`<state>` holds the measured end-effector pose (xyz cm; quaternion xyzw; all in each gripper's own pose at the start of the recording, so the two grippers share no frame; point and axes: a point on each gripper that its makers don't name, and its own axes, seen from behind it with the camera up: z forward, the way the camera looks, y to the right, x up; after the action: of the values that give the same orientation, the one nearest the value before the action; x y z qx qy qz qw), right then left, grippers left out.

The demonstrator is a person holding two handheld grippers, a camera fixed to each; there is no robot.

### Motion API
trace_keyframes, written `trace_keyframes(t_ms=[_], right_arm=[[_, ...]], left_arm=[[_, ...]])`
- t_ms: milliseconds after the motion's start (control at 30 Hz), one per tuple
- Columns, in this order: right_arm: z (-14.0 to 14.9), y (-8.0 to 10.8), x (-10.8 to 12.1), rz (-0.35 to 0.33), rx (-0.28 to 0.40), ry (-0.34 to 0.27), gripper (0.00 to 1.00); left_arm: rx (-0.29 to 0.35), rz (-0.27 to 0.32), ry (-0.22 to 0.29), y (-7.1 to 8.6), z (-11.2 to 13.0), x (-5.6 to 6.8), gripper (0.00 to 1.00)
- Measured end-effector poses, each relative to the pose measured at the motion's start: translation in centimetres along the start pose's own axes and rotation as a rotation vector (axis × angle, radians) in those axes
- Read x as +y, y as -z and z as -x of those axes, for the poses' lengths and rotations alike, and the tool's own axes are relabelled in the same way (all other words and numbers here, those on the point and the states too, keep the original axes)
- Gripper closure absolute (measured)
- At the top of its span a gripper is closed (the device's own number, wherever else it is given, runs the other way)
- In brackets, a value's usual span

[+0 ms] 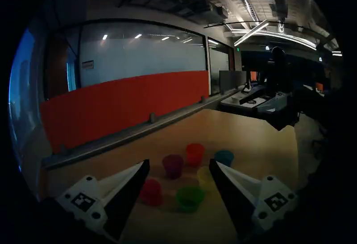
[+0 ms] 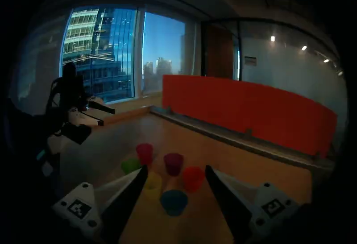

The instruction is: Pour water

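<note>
Approach step, I judge: left gripper [image 1: 178, 163] and right gripper [image 2: 175, 168] hang wide open, empty, facing the cups [image 1: 195, 153] — next, probably grasp one.

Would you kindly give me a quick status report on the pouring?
Left claw open, empty. Right claw open, empty. Six cups on table, untouched. Nothing blocking.

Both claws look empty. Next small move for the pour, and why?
Probably ease the left claw down toward the purple cup: it is open, holds nothing, and that cup stands upright, centred ahead of it. Whether it holds water, I cannot tell.
</note>
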<state>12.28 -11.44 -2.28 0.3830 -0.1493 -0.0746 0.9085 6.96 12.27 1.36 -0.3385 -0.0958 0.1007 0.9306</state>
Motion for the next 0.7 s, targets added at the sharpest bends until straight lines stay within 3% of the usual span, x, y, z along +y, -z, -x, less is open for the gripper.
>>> trace_keyframes(t_ms=[700], right_arm=[[6.2,-3.1,-0.2,-0.042,-0.13,0.033,0.0]], left_arm=[[-0.141,0.084,-0.002,-2.8,6.9,2.1,0.01]])
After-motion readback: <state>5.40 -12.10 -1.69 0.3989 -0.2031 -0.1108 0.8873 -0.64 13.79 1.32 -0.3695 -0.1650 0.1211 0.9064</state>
